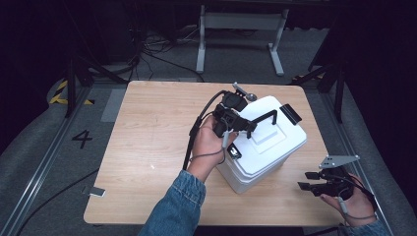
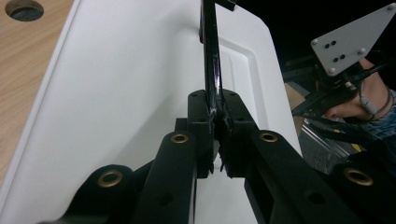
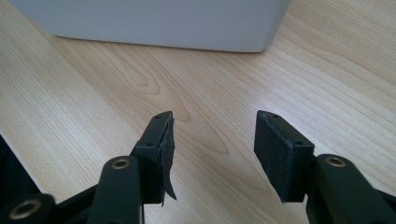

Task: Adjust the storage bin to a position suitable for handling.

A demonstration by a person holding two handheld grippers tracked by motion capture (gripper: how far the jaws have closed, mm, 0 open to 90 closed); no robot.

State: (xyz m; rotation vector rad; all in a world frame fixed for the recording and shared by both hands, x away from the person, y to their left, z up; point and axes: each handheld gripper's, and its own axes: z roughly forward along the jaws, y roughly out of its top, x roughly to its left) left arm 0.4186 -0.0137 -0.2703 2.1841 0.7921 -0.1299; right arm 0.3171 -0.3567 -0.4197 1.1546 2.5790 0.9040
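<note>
- Grip first: our left gripper (image 2: 215, 140) has its jaws clamped on the thin black handle (image 1: 265, 118) of the white box (image 1: 268, 147), which sits on the desk (image 1: 147, 147) toward its right side, turned at an angle to the desk edges.
- We hold the handle near one end, not at its middle. If we lift from here, we judge the box may swing or tip toward the far end.
- The handle is a narrow strip seen edge-on between the pads, so little surface is held. A sharp pull could let it slide out and drop the box back on the desk.
- We cannot tell whether the lid (image 1: 255, 132) is latched. If it is loose, pulling the handle may raise the lid alone.
- Our right gripper (image 1: 314, 181) hovers low over bare wood near the box's corner, jaws apart and holding nothing, so it gives the box no support. A swinging box could strike it.
</note>
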